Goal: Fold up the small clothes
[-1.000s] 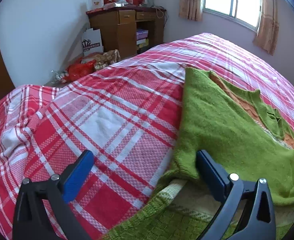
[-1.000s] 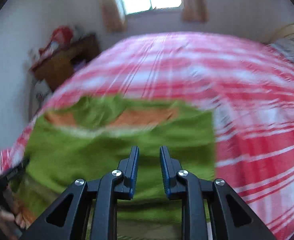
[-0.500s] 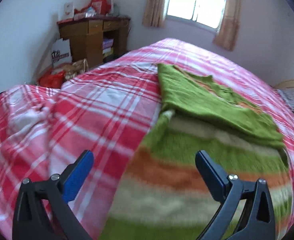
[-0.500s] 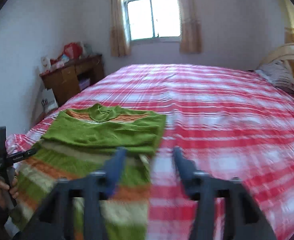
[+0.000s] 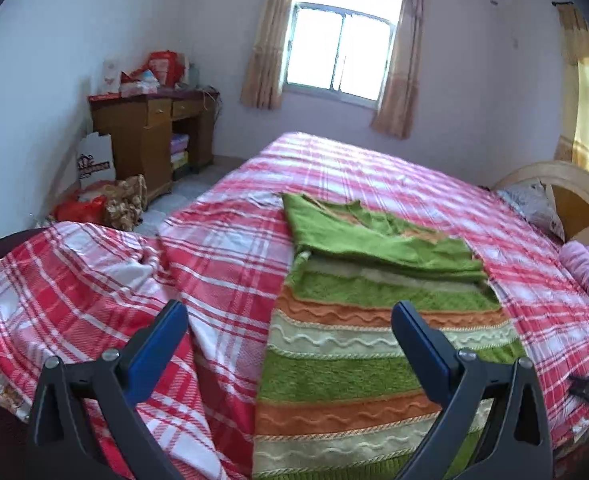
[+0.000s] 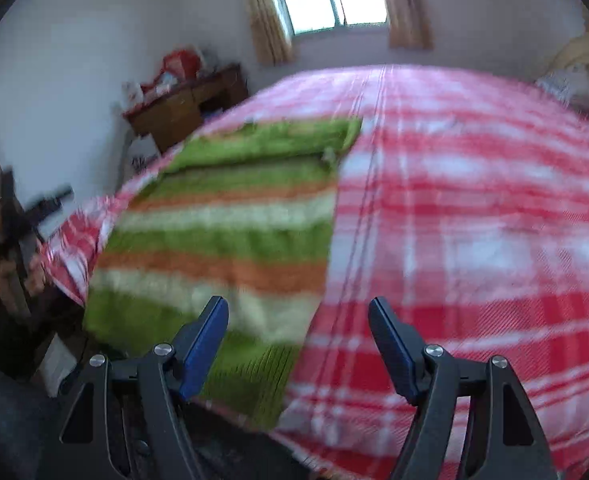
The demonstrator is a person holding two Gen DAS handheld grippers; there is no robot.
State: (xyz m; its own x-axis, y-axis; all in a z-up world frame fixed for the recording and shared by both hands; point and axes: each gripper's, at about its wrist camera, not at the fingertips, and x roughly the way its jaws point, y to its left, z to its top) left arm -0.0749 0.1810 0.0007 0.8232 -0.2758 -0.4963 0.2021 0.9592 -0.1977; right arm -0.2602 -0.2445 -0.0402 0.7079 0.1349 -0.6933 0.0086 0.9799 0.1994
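Both my grippers hang empty over the bed. L gripper (image 5: 288, 330): jaws spread wide, nothing btwn them, blue pads clear of cloth; through the gap I see the sweater's left edge and bedspread. R gripper (image 6: 298, 334): jaws well apart w/ no cloth btwn them, pads touching nothing; the sweater's right edge runs up through the gap.

The sweater (image 5: 374, 320), a knit in green, orange and cream stripes, lies flat on the red plaid bedspread (image 5: 222, 264). In the left wrist view it fills 12 to 5 o'clock from the jaws, hem nearest me. Its upper part is already folded down on itself, a plain green flap (image 5: 378, 244) lying across the body at about 1 o'clock. In the right wrist view, blurred, the same sweater (image 6: 222, 232) sits at 10 to 11 o'clock, bare plaid to the right.

My read on handling: soft, light, limp, chunky knit. It should sag and stretch if lifted by one point, and drag on the bedspread weave rather than slide. No fragility. Thick ribbed hem gives good bite, so I'd take the two hem corners, one per gripper, pinching through all layers near the side edges, then carry evenly so the flap doesn't spill.

Beyond: wooden desk (image 5: 150, 136) at 10 o'clock, window (image 5: 342, 60) at 12, headboard (image 5: 574, 196) at 2.
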